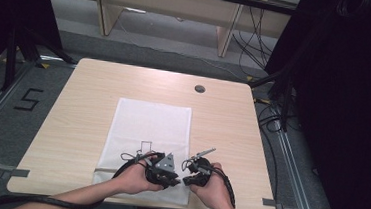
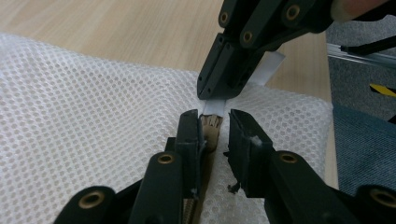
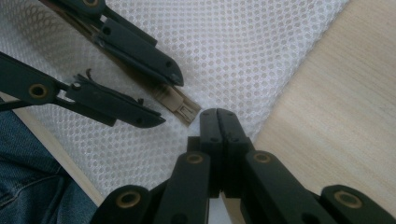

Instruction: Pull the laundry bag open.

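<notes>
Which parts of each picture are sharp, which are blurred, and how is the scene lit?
High view: even overhead light, the table sharp, dark curtains at both sides. Left gripper view: the white mesh bag crisp in the middle, the left gripper soft lower down. Right gripper view: the mesh sharp, the right gripper blurred near the bottom; no glare.

the table (image 1: pixel 89 92) is bare wood on the left, on the right and at the far end, so a hand could slide there with nothing in the way. a flat white mesh bag (image 1: pixel 149 126) lies in the middle and is too low to block a pass. near the front edge it is tight: the left gripper (image 1: pixel 168 171) and right gripper (image 1: pixel 194 169) sit tip to tip, with almost no gap between them.
</notes>
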### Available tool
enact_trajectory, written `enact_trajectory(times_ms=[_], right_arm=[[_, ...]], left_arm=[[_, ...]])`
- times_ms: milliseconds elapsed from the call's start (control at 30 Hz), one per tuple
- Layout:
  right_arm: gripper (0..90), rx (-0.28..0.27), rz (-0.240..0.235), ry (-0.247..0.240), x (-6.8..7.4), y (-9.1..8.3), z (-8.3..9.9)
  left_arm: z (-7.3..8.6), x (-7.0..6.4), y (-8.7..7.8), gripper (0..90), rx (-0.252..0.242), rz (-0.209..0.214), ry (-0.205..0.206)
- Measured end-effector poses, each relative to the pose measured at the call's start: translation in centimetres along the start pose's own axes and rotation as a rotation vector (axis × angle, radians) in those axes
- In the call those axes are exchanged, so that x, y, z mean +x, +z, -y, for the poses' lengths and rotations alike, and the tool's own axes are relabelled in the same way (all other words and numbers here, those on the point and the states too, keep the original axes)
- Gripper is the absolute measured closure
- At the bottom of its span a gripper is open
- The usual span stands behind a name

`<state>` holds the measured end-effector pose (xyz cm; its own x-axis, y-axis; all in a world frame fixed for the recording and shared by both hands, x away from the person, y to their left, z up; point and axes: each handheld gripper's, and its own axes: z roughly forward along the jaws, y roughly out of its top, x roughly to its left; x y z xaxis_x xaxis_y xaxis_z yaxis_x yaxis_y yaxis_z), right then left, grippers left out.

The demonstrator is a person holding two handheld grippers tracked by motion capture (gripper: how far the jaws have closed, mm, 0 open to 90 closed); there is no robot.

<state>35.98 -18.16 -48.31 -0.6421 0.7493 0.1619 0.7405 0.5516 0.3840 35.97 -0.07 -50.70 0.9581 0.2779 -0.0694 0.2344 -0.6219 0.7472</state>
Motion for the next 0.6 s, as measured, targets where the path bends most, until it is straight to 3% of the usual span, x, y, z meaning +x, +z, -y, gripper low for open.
enact_trajectory(times_ms=[467,600], right_arm=[[90.0,0.007,-0.002,0.013,0.05,-0.03,-0.05],[89.9,0.007,-0.004,0.018,0.08,-0.07,-0.04]], left_arm=[[-0.06,0.12,0.37,80.0,0.010,0.000,-0.027],[-0.16,0.00,0.30,80.8,0.030,-0.017,0.011]])
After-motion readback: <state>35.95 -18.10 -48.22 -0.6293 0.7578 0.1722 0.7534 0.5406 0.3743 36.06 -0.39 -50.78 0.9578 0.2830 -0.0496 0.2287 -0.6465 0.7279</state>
